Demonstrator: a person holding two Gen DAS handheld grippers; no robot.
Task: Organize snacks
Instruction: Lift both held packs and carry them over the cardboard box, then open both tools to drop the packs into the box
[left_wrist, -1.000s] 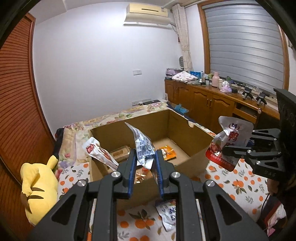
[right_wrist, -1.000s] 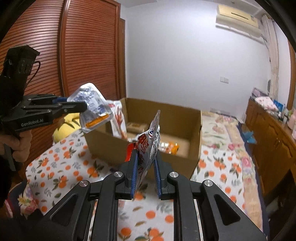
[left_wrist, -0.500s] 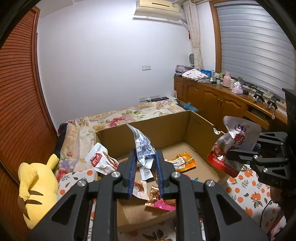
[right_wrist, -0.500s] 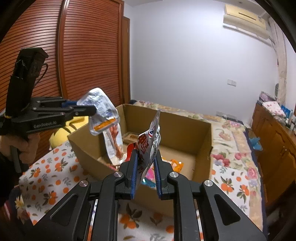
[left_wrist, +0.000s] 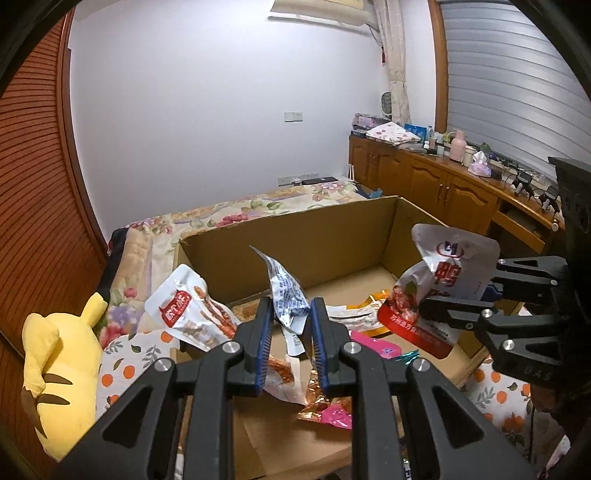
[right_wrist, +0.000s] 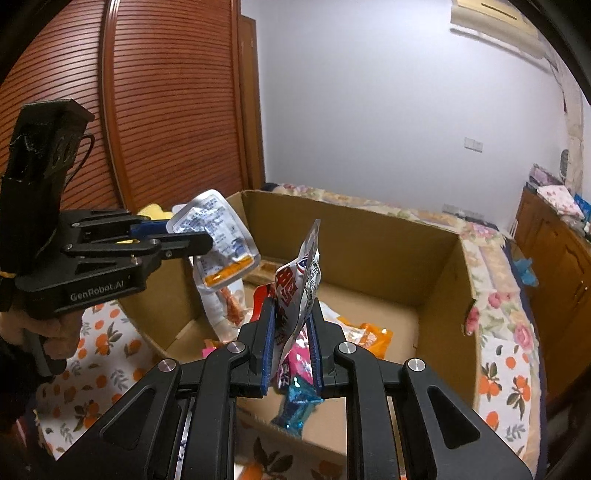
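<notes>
An open cardboard box (left_wrist: 295, 236) sits on the bed with several snack packets in it. My left gripper (left_wrist: 290, 310) is shut on a silver-and-blue packet (left_wrist: 286, 291), held upright over the box's near edge. In the right wrist view the same left gripper (right_wrist: 192, 236) and its packet (right_wrist: 218, 236) hang over the box's left wall (right_wrist: 369, 236). My right gripper (right_wrist: 291, 306) is shut on a white-and-red pouch (right_wrist: 301, 280) above the box's front. The left wrist view shows this right gripper (left_wrist: 443, 306) with its pouch (left_wrist: 443, 280) at the right.
A yellow plush toy (left_wrist: 55, 354) lies left of the box. Another white-and-red pouch (left_wrist: 188, 306) leans on the box's left wall. An orange-print bedspread (right_wrist: 103, 339) surrounds the box. Wooden cabinets (left_wrist: 443, 184) line the right wall and a slatted wardrobe door (right_wrist: 166, 110) the left.
Both grippers have moved forward and slightly down with their packets. They now hang over the box's interior, which looks larger and closer. Both grips are unchanged.
</notes>
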